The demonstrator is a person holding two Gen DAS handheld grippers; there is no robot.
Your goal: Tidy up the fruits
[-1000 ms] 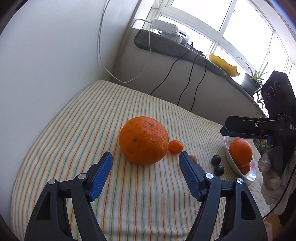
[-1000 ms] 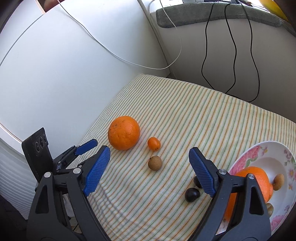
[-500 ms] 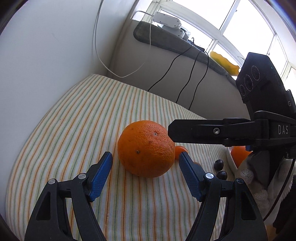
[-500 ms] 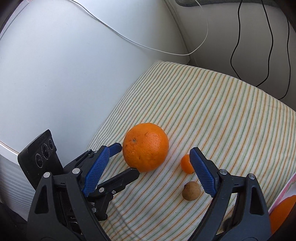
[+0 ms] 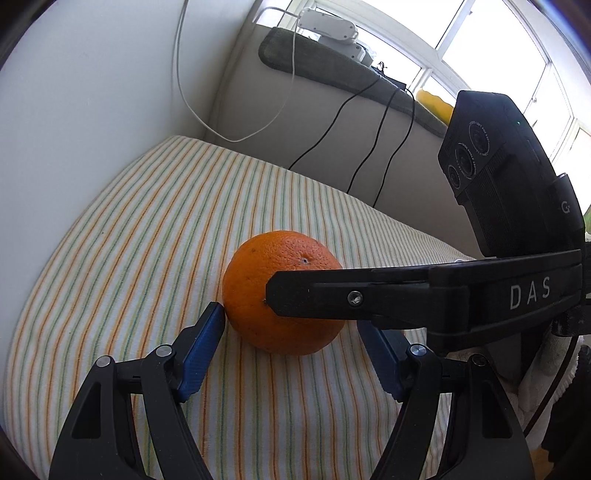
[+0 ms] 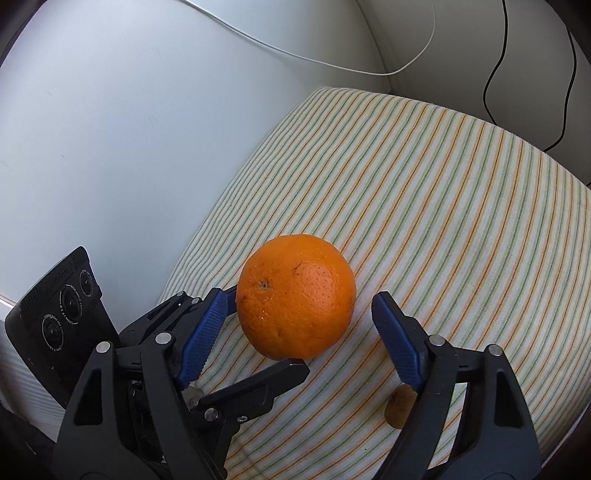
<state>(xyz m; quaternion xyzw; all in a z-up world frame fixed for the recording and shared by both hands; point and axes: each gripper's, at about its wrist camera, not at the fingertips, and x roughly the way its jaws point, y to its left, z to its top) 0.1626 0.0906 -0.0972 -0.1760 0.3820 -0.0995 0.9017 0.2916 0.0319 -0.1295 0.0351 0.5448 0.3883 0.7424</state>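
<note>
A large orange (image 5: 255, 280) (image 6: 295, 295) lies on the striped cloth (image 5: 147, 229) (image 6: 424, 177). My left gripper (image 5: 291, 332) is open with the orange between its blue fingertips; the left pad (image 5: 203, 343) sits right at the fruit's side. My right gripper (image 6: 301, 328) is open too and straddles the same orange from the other side. Its black finger (image 5: 369, 299) crosses in front of the orange in the left wrist view. A small brown fruit (image 6: 398, 408) lies on the cloth behind my right finger.
A white wall (image 6: 129, 129) borders the cloth on the left. A sill with a dark pad (image 5: 332, 70), a white power strip (image 5: 328, 27) and hanging black cables (image 5: 369, 155) runs along the back. The right gripper's camera block (image 5: 506, 173) fills the right of the left wrist view.
Both grippers have closed in on the orange, and the right gripper has swung left across it. The plate, the small orange fruit and the dark fruits have dropped out of view.
</note>
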